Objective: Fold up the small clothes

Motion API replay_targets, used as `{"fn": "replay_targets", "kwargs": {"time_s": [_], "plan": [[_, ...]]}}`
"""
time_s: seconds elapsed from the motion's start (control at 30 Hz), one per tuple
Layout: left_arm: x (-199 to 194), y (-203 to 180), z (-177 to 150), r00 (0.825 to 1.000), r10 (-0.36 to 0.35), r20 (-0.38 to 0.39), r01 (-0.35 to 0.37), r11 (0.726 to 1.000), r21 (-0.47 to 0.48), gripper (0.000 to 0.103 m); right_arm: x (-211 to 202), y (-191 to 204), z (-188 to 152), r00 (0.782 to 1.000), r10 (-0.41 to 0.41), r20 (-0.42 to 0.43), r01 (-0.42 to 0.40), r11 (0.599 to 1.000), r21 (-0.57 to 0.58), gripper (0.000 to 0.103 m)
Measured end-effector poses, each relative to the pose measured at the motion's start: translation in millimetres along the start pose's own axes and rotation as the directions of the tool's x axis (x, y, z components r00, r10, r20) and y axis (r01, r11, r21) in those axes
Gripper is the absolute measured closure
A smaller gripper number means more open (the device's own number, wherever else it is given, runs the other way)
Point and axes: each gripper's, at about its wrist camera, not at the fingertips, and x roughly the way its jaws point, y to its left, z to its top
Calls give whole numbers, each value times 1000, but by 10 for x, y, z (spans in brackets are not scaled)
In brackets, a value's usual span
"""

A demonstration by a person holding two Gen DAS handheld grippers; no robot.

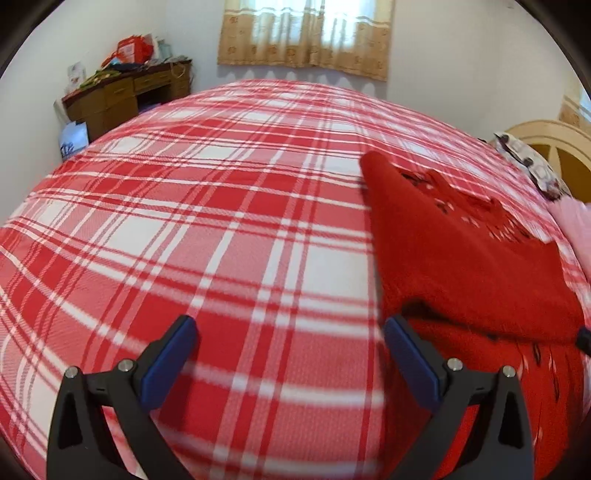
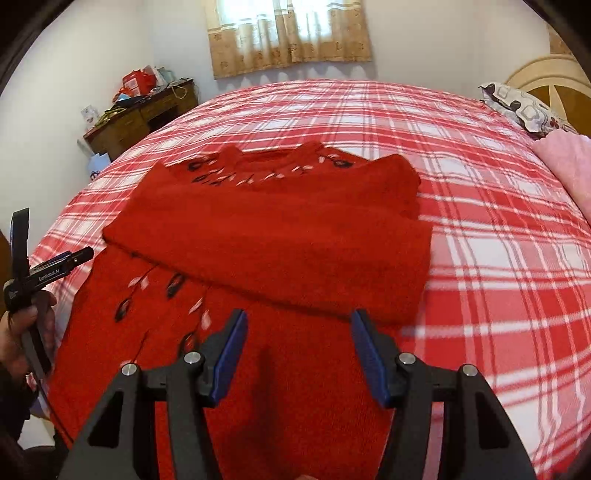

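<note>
A small red knit sweater (image 2: 280, 236) with black and white leaf embroidery lies on the red-and-white plaid bed (image 2: 480, 229). A sleeve or side panel is folded across its middle. My right gripper (image 2: 299, 332) is open and empty, just above the sweater's lower part. My left gripper (image 1: 290, 343) is open and empty over bare bedspread (image 1: 207, 221), with the sweater (image 1: 469, 254) just to the right of its right finger. The left gripper also shows at the left edge of the right wrist view (image 2: 48, 266), held in a hand.
A brown desk (image 2: 144, 114) piled with items stands at the far left corner. A curtained window (image 2: 288, 33) is on the far wall. A patterned pillow (image 2: 524, 107), a pink blanket (image 2: 569, 166) and the headboard (image 2: 554, 77) lie to the right.
</note>
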Motion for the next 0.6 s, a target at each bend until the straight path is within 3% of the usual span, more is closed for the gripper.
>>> {"fn": "replay_targets", "kwargs": {"time_s": [0.13, 0.6], "plan": [[-193, -21, -136, 1000, -10, 29, 10, 1000, 29, 0, -38, 60, -135, 1000, 0, -9, 0, 1000, 7, 44], [-439, -66, -366, 998, -69, 12, 68, 995, 68, 0, -197, 121, -438, 1000, -18, -11, 18, 999, 42, 44]]}}
